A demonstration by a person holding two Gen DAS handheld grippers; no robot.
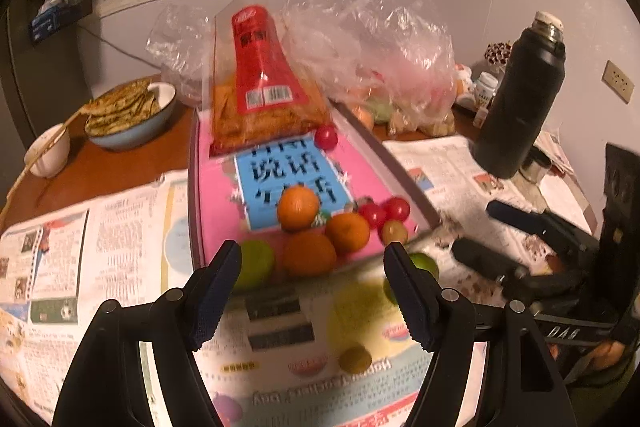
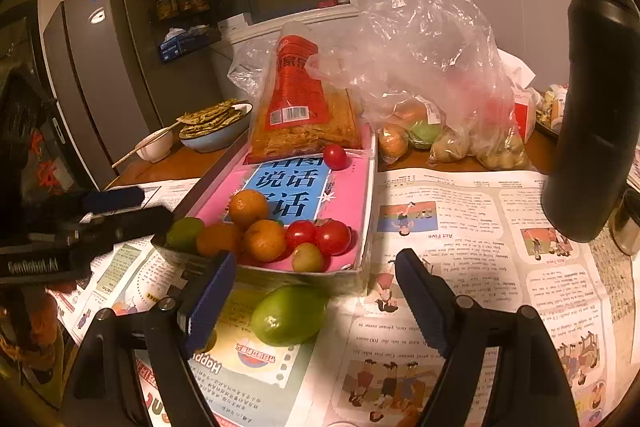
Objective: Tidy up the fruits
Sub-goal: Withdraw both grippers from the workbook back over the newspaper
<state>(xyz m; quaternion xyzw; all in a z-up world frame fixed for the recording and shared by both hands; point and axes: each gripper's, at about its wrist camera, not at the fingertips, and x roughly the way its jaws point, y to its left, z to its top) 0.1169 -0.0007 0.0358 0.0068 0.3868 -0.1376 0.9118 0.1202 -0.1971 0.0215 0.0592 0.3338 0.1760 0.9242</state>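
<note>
A: Item one: the shallow pink-lined cardboard tray [image 2: 362, 187]. What is sitting in it?

B: Three round orange mandarins [image 2: 264, 239], red cherry tomatoes [image 2: 333, 237] and a green lime [image 2: 185, 233] are crowding its near end; one more tomato is lying far back beside a red-labelled snack bag [image 2: 304, 107].

A: Item two?

B: A loose, smooth green lime [image 2: 289, 315] is resting on the newspaper [image 2: 460, 227] just outside the tray's near wall, between the right gripper [image 2: 316, 279]'s fingers.

A: Tongs?

B: Both are standing wide and empty. The left gripper [image 1: 312, 267] is facing the tray's near edge, where the fruit is piled.

A: Handling notes for the loose lime?

B: I am judging it light, firm and waxy, so likely to roll or slip. Closing across its widest middle looks safest, with moderate pressure. The tomatoes look softer and easier to bruise.
</note>
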